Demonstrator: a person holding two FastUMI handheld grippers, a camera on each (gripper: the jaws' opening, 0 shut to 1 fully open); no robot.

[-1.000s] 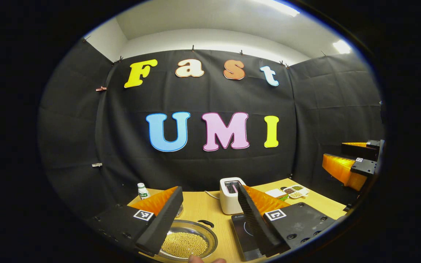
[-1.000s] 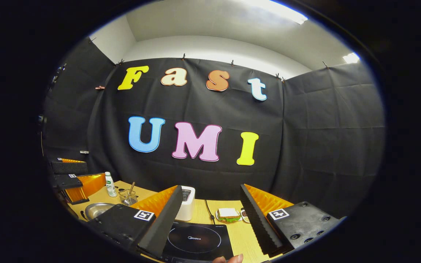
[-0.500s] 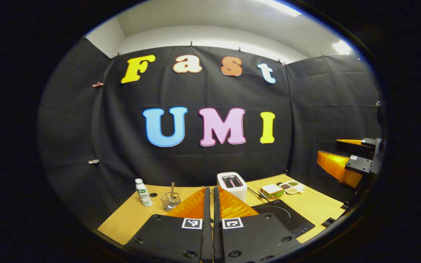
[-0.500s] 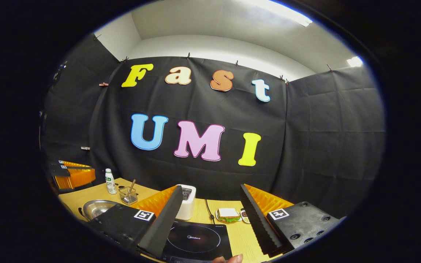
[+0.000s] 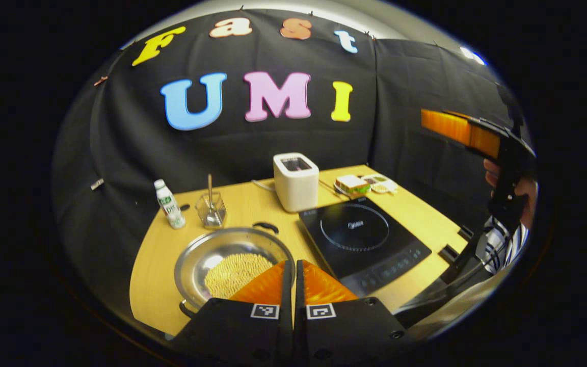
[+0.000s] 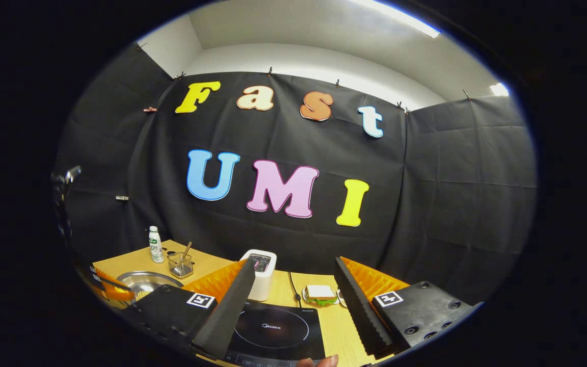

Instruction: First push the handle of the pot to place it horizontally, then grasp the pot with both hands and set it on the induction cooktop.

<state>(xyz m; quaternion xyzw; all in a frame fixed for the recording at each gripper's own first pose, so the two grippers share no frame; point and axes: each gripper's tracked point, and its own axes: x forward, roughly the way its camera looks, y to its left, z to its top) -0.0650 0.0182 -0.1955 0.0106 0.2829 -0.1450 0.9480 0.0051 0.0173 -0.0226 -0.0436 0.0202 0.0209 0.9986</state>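
Note:
The steel pot (image 5: 232,255), holding pale grains, sits on the wooden table (image 5: 252,204) left of the black induction cooktop (image 5: 359,237). One black pot handle (image 5: 265,226) points to the far side, the other (image 5: 185,307) to the near left. My left gripper (image 5: 291,266) is shut with nothing in it, hovering over the pot's near right rim. My right gripper (image 6: 293,285) is open and empty above the cooktop (image 6: 273,329); the pot (image 6: 145,280) lies at its far left. In the left gripper view the right gripper (image 5: 456,127) is held up at the right by a hand (image 5: 492,173).
A white toaster (image 5: 296,181) stands behind the cooktop. A small bottle (image 5: 169,204) and a holder with a stick (image 5: 211,211) stand behind the pot. A sandwich on a plate (image 5: 352,184) and a small dish sit at the back right.
My left gripper went from open to shut, then rose and tilted down, bringing the whole pot and cooktop into its view. My right gripper stayed open and barely shifted.

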